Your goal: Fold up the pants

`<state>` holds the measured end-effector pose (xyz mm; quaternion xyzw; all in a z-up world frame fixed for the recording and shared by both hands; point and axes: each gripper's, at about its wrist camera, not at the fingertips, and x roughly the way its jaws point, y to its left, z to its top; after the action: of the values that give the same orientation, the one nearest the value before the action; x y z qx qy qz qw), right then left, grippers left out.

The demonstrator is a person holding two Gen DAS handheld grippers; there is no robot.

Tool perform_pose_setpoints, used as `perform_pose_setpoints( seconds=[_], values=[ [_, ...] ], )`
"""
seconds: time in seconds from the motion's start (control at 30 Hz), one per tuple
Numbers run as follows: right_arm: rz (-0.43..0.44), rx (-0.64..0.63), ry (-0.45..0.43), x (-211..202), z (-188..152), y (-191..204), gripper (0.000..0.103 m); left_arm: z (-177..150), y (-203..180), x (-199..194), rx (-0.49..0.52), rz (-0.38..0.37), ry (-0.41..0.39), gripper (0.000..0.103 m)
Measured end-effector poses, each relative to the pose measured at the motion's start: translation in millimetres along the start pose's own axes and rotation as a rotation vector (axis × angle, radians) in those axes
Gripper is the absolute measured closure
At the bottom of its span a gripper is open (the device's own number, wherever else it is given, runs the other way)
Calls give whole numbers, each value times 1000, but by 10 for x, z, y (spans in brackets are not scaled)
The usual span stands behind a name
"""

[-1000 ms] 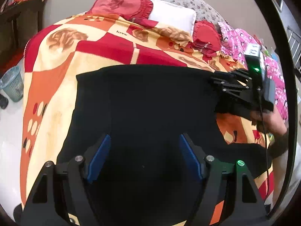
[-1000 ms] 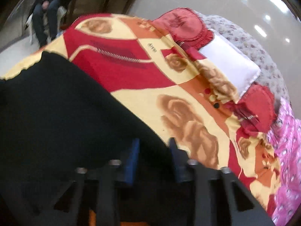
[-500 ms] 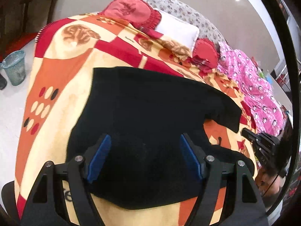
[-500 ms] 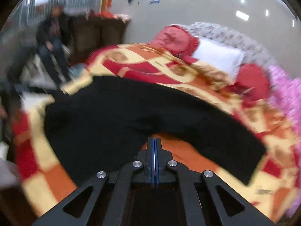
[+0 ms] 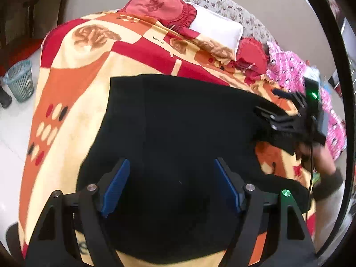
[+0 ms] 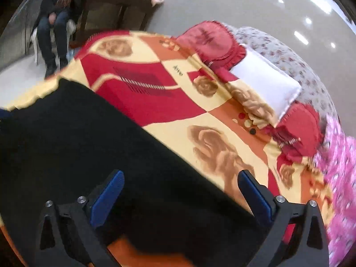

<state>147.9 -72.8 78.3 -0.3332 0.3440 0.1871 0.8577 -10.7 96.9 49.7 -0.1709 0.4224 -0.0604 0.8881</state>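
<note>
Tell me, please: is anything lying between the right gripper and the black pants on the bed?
Nothing visible does. The right gripper has its jaws opening directly over the black pants, whose edge runs between the blue pads, on the patterned blanket.

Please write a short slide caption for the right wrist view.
Right gripper, jaws opening, above black pants spread on a patterned blanket.

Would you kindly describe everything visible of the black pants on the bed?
The black pants are plain, dark, soft-looking cloth, spread mostly flat on the patterned blanket, with a vertical fold line near their left side in the left wrist view. Their right end bends into a narrower strip. Both grippers sit over them; no pad visibly presses the cloth.
</note>
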Motion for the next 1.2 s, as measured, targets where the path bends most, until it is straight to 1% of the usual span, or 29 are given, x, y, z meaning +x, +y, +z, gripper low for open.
perform_pose_setpoints(
  seconds=[0.03, 0.07, 0.1, 0.13, 0.2, 0.23, 0.33, 0.4, 0.47, 0.5, 0.57, 0.6, 0.63, 0.67, 0.7, 0.73, 0.8, 0.87, 0.9, 0.93, 1.0, 1.07, 1.1, 1.13, 1.2],
  values=[
    [3, -20, 14, 85, 26, 12, 13, 10, -10, 20, 9, 8, -1, 27],
    [16, -26, 29, 158, 38, 17, 30, 22, -11, 44, 15, 12, 0, 27],
    [42, -24, 51, 219, 37, 25, 43, 27, -7, 60, 15, 13, 2, 27],
    [67, -15, 69, 263, 24, 23, 61, 34, 3, 85, 10, 14, 5, 27],
    [59, -2, 53, 235, 3, 34, 79, 29, 10, 121, 1, 18, 10, 27],
    [60, 3, 44, 183, -19, 46, 96, 24, 16, 133, -5, 20, 13, 27],
    [83, 44, 7, -117, -126, 85, 96, -6, 44, 101, -20, 14, 13, 27],
    [88, 40, -28, -437, -268, 179, 96, -28, 56, 44, -31, 7, 6, 27],
    [102, 55, -44, -725, -419, 251, 96, -61, 87, -46, -49, -3, -1, 27],
    [124, 77, -64, -932, -562, 311, 96, -85, 106, -104, -57, -16, -5, 27],
    [167, 122, -74, -1195, -760, 398, 96, -155, 167, -262, -74, -34, -24, 27],
    [196, 152, -82, -1327, -890, 462, 96, -189, 196, -328, -82, -35, -34, 27],
    [244, 206, -86, -1458, -1086, 530, 96, -226, 236, -393, -95, -37, -44, 24],
    [273, 238, -80, -1508, -1195, 574, 97, -255, 269, -435, -110, -39, -52, 19],
    [317, 282, -63, -1555, -1389, 668, 97, -314, 334, -502, -140, -48, -68, 18],
    [330, 303, -53, -1567, -1509, 739, 99, -347, 370, -533, -160, -53, -76, 18],
    [354, 344, 0, -1489, -1769, 907, 99, -408, 437, -562, -185, -55, -80, 17],
    [363, 393, 35, -1394, -1911, 968, 99, -444, 460, -529, -190, -39, -73, 17],
    [368, 446, 3, -1416, -1976, 946, 97, -449, 457, -491, -194, -27, -59, 17],
    [364, 477, -11, -1440, -1999, 910, 96, -453, 451, -443, -199, -29, -38, 17],
    [318, 536, -37, -1539, -2041, 764, 80, -449, 419, -377, -199, -40, -22, 17],
    [282, 602, -88, -1655, -2121, 582, 39, -443, 379, -338, -195, -30, -25, 17],
    [246, 662, -109, -1718, -2203, 447, 31, -441, 365, -321, -192, -32, -28, 17],
    [217, 706, -112, -1758, -2277, 346, 27, -449, 343, -294, -191, -30, -25, 17],
    [166, 779, -103, -1785, -2426, 149, 27, -474, 316, -220, -194, -30, -9, 16]
  ],
)
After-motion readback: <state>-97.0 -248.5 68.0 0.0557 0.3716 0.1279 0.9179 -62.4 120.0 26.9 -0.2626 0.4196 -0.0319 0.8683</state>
